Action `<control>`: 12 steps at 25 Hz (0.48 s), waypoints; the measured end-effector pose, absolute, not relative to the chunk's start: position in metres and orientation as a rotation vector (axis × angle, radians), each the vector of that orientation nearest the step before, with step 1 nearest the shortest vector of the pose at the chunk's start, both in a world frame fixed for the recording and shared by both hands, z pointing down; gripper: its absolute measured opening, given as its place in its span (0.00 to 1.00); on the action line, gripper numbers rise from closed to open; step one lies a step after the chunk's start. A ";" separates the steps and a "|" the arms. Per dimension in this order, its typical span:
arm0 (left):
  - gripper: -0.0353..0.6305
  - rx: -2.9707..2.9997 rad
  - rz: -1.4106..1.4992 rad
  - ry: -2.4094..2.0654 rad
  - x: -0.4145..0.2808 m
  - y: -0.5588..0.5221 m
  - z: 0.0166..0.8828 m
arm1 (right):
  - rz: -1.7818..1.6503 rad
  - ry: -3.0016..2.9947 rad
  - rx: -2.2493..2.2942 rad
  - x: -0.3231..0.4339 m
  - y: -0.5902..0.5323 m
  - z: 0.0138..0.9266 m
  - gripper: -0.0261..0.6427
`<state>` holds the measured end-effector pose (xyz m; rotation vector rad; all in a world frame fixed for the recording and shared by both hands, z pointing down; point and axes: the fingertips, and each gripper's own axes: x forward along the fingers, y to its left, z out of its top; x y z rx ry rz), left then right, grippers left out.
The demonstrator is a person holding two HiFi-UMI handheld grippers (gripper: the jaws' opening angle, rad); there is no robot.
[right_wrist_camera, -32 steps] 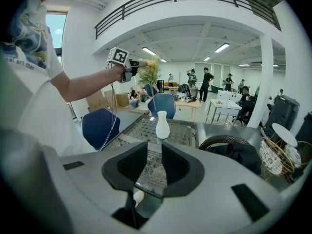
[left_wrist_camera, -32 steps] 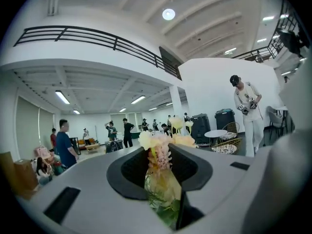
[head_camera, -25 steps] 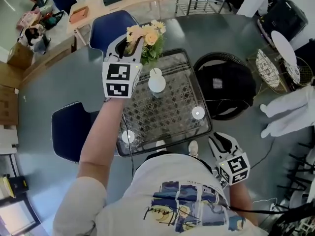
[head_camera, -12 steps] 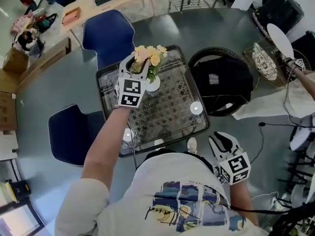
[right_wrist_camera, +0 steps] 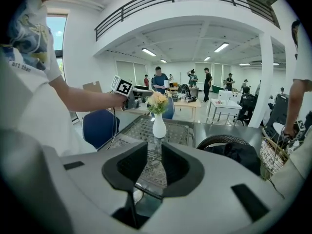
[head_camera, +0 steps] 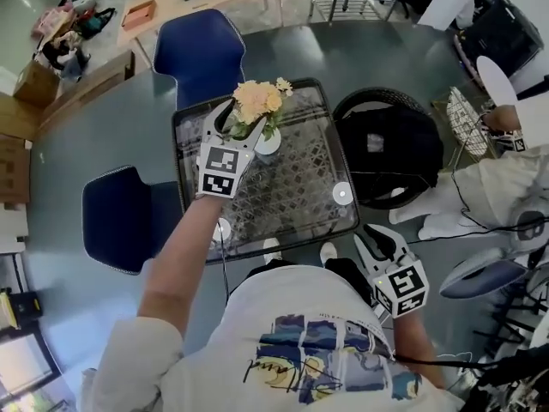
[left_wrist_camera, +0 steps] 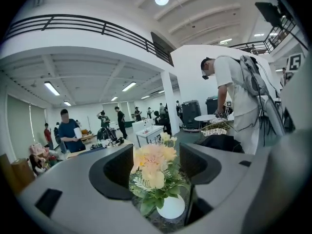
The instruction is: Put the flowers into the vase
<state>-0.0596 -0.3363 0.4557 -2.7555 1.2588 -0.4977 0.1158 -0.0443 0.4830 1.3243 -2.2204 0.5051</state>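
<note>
left gripper (head_camera: pixel 240 123): jaws spread wide and have just been opening. The flower heads sit between them and the pads aren't clamping. Can't tell whether a petal brushes the left pad.
flowers (head_camera: pixel 257 99): pale yellow/peach bunch, upright in the vase. Stems are hidden by the leaves and the vase neck.
vase (head_camera: pixel 269 142): white, upright on the far half of the glass table. In the head view it's partly covered by the left gripper. In the left gripper view its base is cut off by the gripper body.
glass table (head_camera: pixel 300 187): patterned top. The near edge is hidden under the person's torso.
right gripper (head_camera: pixel 382 243): low at the person's side, well apart from the vase. Jaws are parted by a narrow gap with nothing in it; only the table and the distant vase show through.
</note>
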 end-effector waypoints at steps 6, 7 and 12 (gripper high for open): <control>0.48 -2.819 -0.388 1.400 -0.063 -0.282 0.429 | 0.417 -2.332 1.179 0.130 -0.053 0.481 0.17; 0.48 -2.833 -0.382 1.432 -0.065 -0.271 0.427 | 0.401 -2.352 1.150 0.131 -0.055 0.479 0.17; 0.38 -2.961 -0.425 1.571 -0.059 -0.190 0.432 | 0.361 -2.455 1.005 0.142 -0.054 0.470 0.17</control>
